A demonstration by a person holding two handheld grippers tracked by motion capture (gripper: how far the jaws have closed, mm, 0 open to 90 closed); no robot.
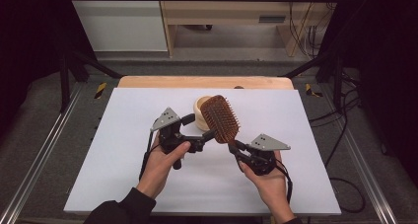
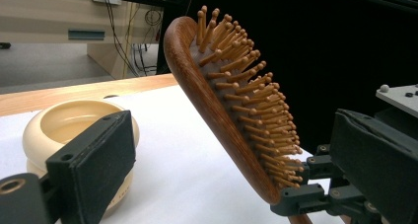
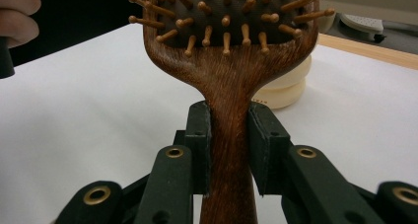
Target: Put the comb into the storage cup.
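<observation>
A brown wooden paddle hairbrush (image 1: 220,118) with wooden pins is held up off the white table, its head tilted up and away. My right gripper (image 1: 232,146) is shut on its handle (image 3: 229,150), one black pad pressing each side just below the head. My left gripper (image 1: 199,128) is open to the left of the brush. In the left gripper view its jaws stand wide apart with the brush head (image 2: 231,110) between them, untouched. A cream round bowl (image 1: 200,111) sits on the table just behind the brush and looks empty (image 2: 69,120).
The white board (image 1: 148,184) covers the table, with a wooden strip (image 1: 197,82) along its far edge. Black frame bars stand at both sides. Cables (image 1: 340,135) lie on the floor at the right. Wooden furniture stands beyond the table.
</observation>
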